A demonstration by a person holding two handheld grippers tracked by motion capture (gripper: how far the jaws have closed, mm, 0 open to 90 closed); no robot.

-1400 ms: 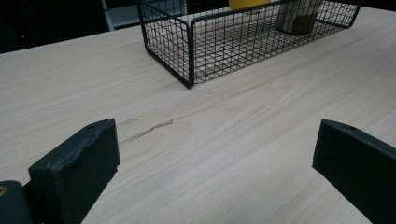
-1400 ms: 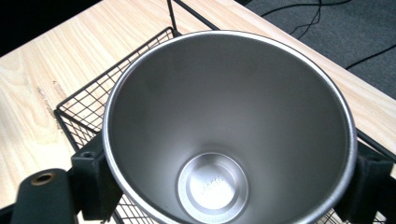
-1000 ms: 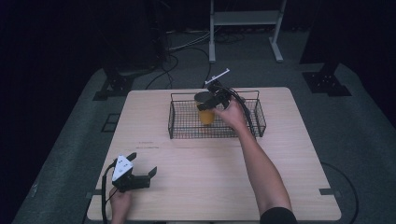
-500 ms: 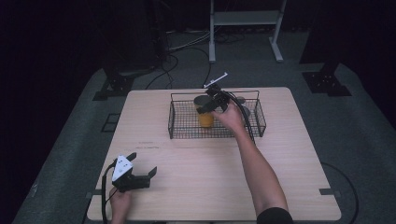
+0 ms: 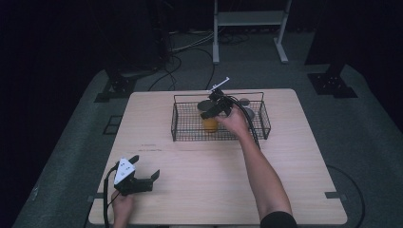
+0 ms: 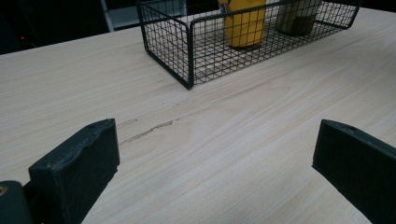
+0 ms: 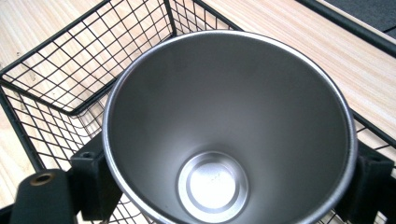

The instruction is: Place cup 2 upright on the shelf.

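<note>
Table (image 5: 285, 190), one basket (image 5: 183, 126), two cups (image 6: 243, 23)

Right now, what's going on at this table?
A person works with two handheld grippers. The right gripper has its jaws on either side of a yellow steel-lined cup standing in the black wire basket, beside a darker cup. The left gripper rests open and empty near the front left of the wooden table.

My left gripper (image 5: 142, 179): black, blocky jaws, white three-cornered plate w/ dark dots on top, black cable trailing. My right gripper (image 5: 212, 110): black too. Dark short sleeve (image 5: 279, 220) on right arm.
</note>
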